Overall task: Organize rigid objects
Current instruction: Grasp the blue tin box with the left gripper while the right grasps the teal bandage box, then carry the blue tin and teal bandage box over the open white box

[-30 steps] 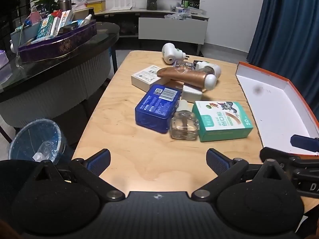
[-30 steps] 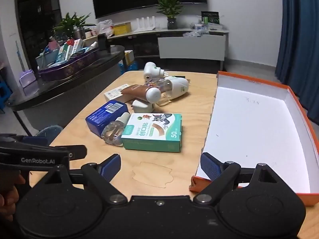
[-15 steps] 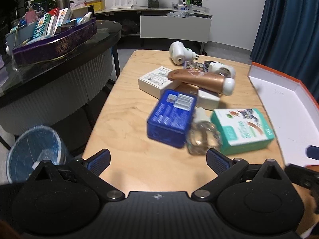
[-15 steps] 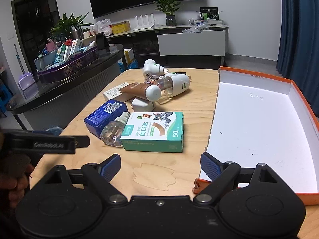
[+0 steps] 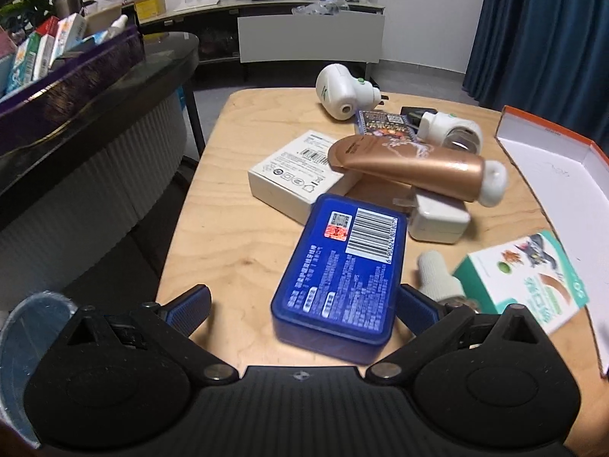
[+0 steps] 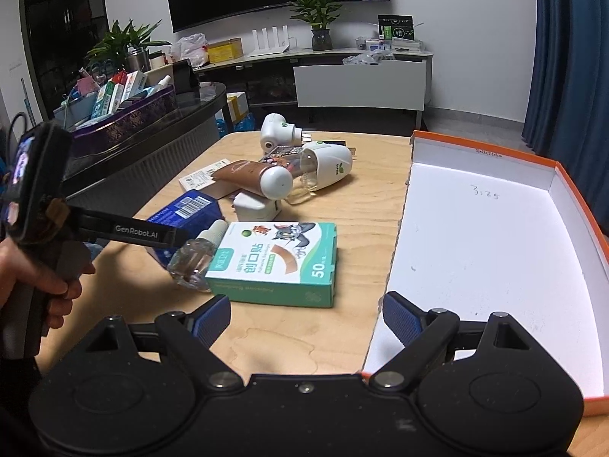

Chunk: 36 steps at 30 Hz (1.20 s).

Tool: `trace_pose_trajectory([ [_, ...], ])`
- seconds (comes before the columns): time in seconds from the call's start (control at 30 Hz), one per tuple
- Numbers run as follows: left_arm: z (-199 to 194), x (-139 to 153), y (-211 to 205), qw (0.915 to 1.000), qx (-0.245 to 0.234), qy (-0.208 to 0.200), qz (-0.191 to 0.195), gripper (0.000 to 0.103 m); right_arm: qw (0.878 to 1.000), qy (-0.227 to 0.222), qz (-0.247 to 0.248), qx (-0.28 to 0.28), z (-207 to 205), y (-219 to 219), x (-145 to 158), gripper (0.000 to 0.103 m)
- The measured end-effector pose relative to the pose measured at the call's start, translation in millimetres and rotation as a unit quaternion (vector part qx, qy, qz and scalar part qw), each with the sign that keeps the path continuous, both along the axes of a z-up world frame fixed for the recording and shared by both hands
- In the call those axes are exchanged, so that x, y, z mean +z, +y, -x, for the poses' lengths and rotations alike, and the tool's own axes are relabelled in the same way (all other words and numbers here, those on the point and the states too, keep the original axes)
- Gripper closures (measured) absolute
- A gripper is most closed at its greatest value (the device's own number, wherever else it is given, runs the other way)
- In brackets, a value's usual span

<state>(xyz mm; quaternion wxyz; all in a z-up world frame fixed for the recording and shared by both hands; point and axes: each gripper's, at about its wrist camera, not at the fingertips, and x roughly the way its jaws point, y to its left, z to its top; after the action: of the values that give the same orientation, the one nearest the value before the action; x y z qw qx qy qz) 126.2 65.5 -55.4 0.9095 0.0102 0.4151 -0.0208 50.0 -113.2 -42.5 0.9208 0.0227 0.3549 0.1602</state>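
From my left gripper (image 5: 302, 306) I see the blue tin (image 5: 340, 266) lying flat on the wooden table (image 5: 213, 205), dead ahead and partly between the spread fingers. Its near end sits inside the gap, and its long axis runs away from me, leaning a little to the right. That is the relation the coming grasp turns on, I judge: the fingers would close across the tin's short width, the left finger has clear table beside it, while the right finger is crowded by the small glass bottle (image 5: 437, 278) lying just beside the tin. The left jaws are released and hold nothing.

Further right, the teal plaster box (image 6: 278, 261) lies flat with the bottle touching its left side, and behind them the bronze tube (image 5: 415, 169) rests across a white charger (image 5: 437, 219). The orange-edged tray (image 6: 571, 198) stands at the far right, white inside and with nothing in it (so no sorting shows there yet).

My right gripper (image 6: 306, 321) hangs low over the near table edge, straddling the tray's left wall, fingers wide apart and unloaded. The left one is plainly nearer the tin. In the right wrist view a hand (image 6: 42, 285) grips the left tool's handle from below, the tool reaching in level toward the tin.
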Motion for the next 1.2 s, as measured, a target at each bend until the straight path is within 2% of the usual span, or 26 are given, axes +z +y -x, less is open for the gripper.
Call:
trace_pose_trajectory([
  [0.1,-6.2,-3.3,1.5,0.9999,-0.010,-0.002,0.008,0.000,1.000,0.004,0.003,0.018,-9.4,3.8,-2.0,0.001],
  [0.17,-7.0,-2.8,-0.3,0.9998,-0.016,-0.009,0.011,0.005,0.999,0.005,0.010,0.032,-16.5,8.0,-3.3,0.001],
  [0.23,-3.5,-1.0,-6.0,0.9992,-0.036,-0.019,0.003,0.024,0.998,0.004,0.019,0.056,-23.7,12.9,-2.8,0.001],
  [0.3,1.0,1.9,-9.6,0.9982,-0.055,-0.025,0.001,0.036,0.995,0.000,0.033,0.098,-31.1,17.2,-2.0,0.001],
  [0.37,4.4,3.1,-8.9,0.9979,-0.058,-0.026,0.005,0.040,0.988,-0.009,0.057,0.146,-38.2,20.7,0.3,0.001],
  [0.47,11.9,3.9,-1.5,0.9981,-0.051,-0.029,0.020,0.040,0.967,-0.034,0.106,0.227,-48.4,26.5,4.3,0.001],
  [0.53,17.3,4.9,3.5,0.9981,-0.046,-0.029,0.029,0.040,0.949,-0.045,0.144,0.277,-58.4,33.9,4.8,0.001],
  [0.6,19.7,6.9,6.2,0.9978,-0.045,-0.031,0.037,0.040,0.934,-0.047,0.177,0.308,-70.7,44.2,3.1,0.001],
  [0.7,21.1,9.0,8.1,0.9976,-0.042,-0.033,0.044,0.040,0.914,-0.013,0.184,0.362,-91.2,58.2,-6.2,0.001],
  [0.8,25.7,10.4,10.1,0.9972,-0.040,-0.035,0.052,0.040,0.900,0.018,0.192,0.390,-107.1,71.5,-18.6,0.001],
  [0.83,25.9,10.7,10.4,0.9972,-0.037,-0.035,0.054,0.040,0.901,0.029,0.192,0.389,-111.9,74.7,-22.0,0.001],
  [0.87,25.8,10.9,10.8,0.9972,-0.033,-0.037,0.056,0.040,0.907,0.043,0.179,0.379,-117.2,74.6,-23.8,0.001],
  [0.97,28.6,13.3,10.7,0.9968,-0.028,-0.043,0.061,0.041,0.935,0.078,0.116,0.326,-128.2,64.9,-23.2,0.008],
  [1.03,31.3,12.7,9.2,0.9968,-0.027,-0.046,0.060,0.041,0.950,0.078,0.097,0.288,-125.6,56.0,-23.1,0.019],
  [1.2,37.1,16.0,4.5,0.9964,-0.010,-0.054,0.064,0.041,0.977,0.069,0.047,0.197,-111.8,32.5,-15.2,0.019],
])
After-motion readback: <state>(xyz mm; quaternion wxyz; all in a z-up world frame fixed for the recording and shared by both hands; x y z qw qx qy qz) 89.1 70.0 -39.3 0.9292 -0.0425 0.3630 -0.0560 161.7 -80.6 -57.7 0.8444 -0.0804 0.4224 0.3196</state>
